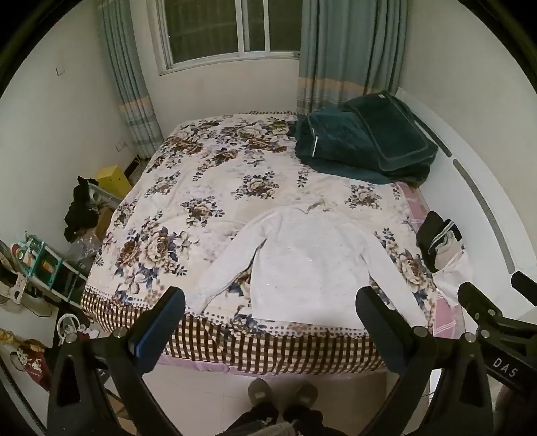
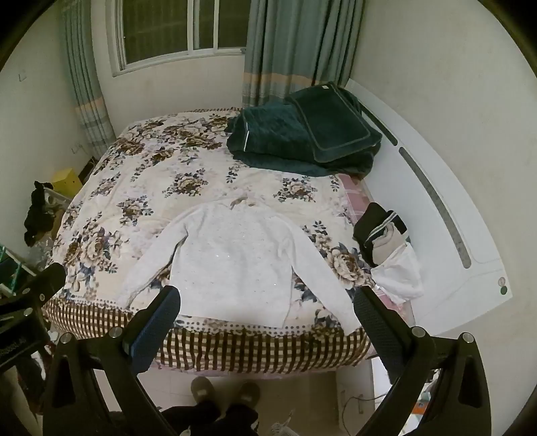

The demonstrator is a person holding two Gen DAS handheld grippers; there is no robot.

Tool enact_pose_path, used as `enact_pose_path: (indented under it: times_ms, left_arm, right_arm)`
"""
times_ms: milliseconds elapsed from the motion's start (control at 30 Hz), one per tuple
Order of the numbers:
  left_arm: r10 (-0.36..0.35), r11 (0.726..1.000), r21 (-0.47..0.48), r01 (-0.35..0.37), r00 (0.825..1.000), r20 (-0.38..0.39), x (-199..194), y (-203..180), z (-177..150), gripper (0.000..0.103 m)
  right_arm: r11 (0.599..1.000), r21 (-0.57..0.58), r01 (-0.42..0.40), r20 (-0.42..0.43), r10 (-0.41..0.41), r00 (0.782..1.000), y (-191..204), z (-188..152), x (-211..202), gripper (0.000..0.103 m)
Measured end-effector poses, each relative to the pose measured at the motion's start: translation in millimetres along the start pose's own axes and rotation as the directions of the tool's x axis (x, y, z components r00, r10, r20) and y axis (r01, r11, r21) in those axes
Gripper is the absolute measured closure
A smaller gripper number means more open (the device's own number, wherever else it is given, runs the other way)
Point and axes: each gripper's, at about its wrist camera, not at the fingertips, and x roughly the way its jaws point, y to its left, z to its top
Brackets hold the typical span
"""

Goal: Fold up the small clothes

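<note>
Bed with floral quilt point(image 1: 208, 174) seen from its foot. A white long-sleeved top point(image 1: 302, 255) lies flat and unfolded on the near half of the quilt, neckline toward the window point(image 1: 231, 26), hem along the checked border, both sleeves spread outward and downward. The left gripper point(image 1: 268, 322) is held above the floor just short of the bed edge, jaws spread wide with nothing between them; its fingertips frame the hem in the left wrist view. The right gripper point(image 2: 265, 315) is likewise spread wide and empty, at about the same height (its neighbour appears at the left margin of the right wrist view). A small pile of dark and white clothes point(image 2: 386, 244) rests at the right edge of the bed, apart from the top. A folded dark green blanket point(image 1: 362, 141) occupies the far right corner. The person's slippered feet point(image 1: 282, 395) stand on the tiled floor below.
</note>
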Motion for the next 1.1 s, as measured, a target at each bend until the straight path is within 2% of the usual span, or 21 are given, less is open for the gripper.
enact_pose_path:
  times_ms: [433, 733, 1100]
  left_arm:
    - [0.007, 1.000, 0.002, -0.007, 1.000, 0.009, -0.2, 1.0, 0.8, 0.000]
    - [0.048, 0.999, 0.009, -0.049, 0.998, 0.026, -3.3, -1.1, -0.5, 0.000]
    - [0.046, 0.999, 0.006, -0.047, 0.999, 0.029, -5.1, 4.2, 3.3, 0.000]
  right_arm:
    - [1.000, 0.006, -0.007, -0.003, 0.007, 1.000, -2.7, -1.6, -1.7, 0.000]
    - [1.000, 0.003, -0.008, -0.002, 0.008, 1.000, 1.1, -5.6, -4.8, 0.000]
    - [1.000, 0.001, -0.007, 0.000, 0.007, 1.000, -3.0, -4.5, -7.2, 0.000]
